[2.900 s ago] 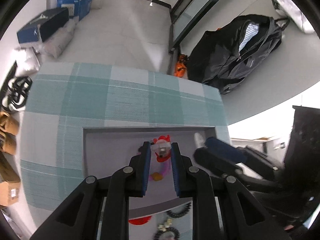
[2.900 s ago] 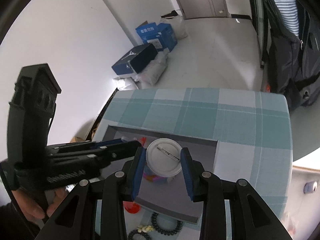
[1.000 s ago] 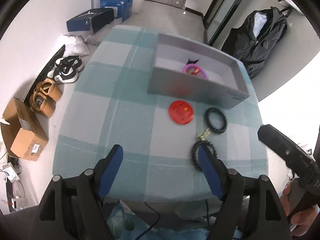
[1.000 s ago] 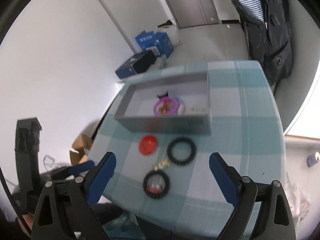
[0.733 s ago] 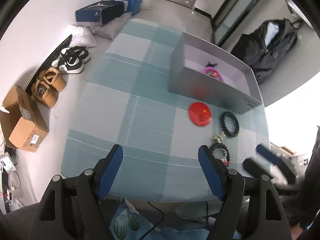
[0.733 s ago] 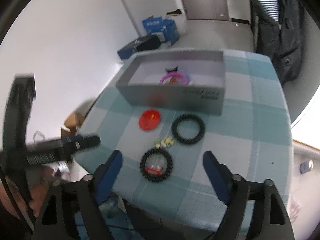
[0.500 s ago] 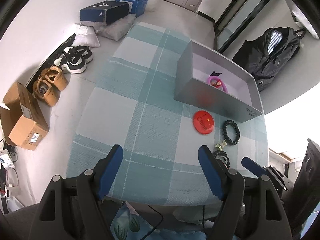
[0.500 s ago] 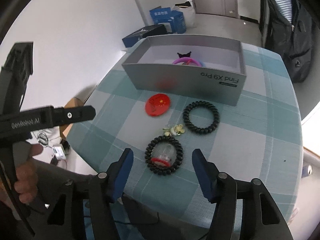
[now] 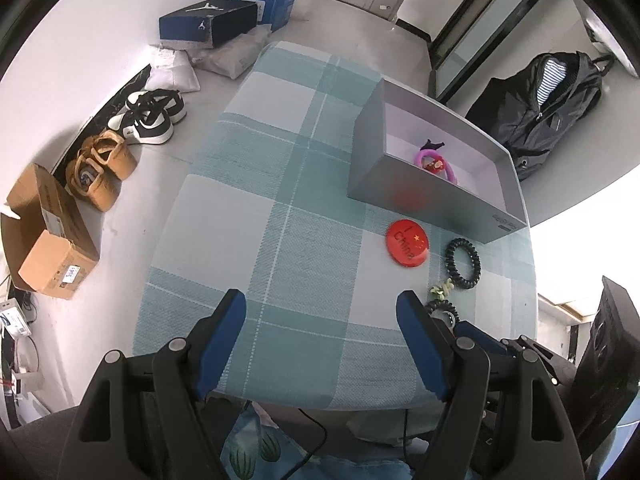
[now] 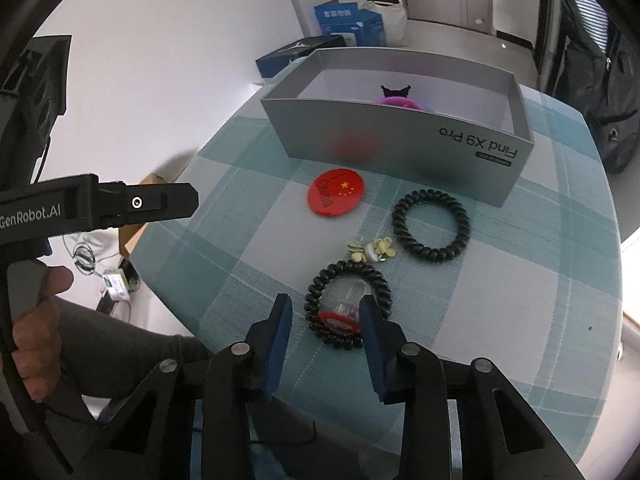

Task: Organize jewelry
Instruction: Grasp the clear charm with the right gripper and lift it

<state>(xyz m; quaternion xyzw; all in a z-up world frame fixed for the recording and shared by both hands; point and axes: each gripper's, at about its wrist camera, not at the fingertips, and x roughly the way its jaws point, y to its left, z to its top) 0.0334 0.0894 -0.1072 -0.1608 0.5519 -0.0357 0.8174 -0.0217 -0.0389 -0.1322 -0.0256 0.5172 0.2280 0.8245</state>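
Observation:
A grey box (image 10: pixel 400 148) (image 9: pixel 420 204) stands at the far side of the checked table and holds a pink ring (image 9: pixel 438 162) (image 10: pixel 396 102). In front of it lie a red round badge (image 10: pixel 337 196) (image 9: pixel 407 243), a black coil hair tie (image 10: pixel 430 225) (image 9: pixel 463 257), a small yellow-green flower piece (image 10: pixel 372 251) (image 9: pixel 440 289) and a second black coil tie around a clear, red-based charm (image 10: pixel 347 305). My right gripper (image 10: pixel 325 320) is open, low over this second tie. My left gripper (image 9: pixel 322 320) is wide open and empty, high above the table's near edge.
The table (image 9: pixel 280 216) has a teal checked cloth. On the floor to the left are shoes (image 9: pixel 150 116), cardboard boxes (image 9: pixel 44 240) and blue boxes (image 9: pixel 208 24). A black bag (image 9: pixel 552 100) leans at the right. The left gripper's body (image 10: pixel 88 208) shows in the right wrist view.
Both grippers let go of items in the box and pulled back, open. The right gripper has since come down close over the near black coil tie, its jaws narrower. The left rose and drew back.

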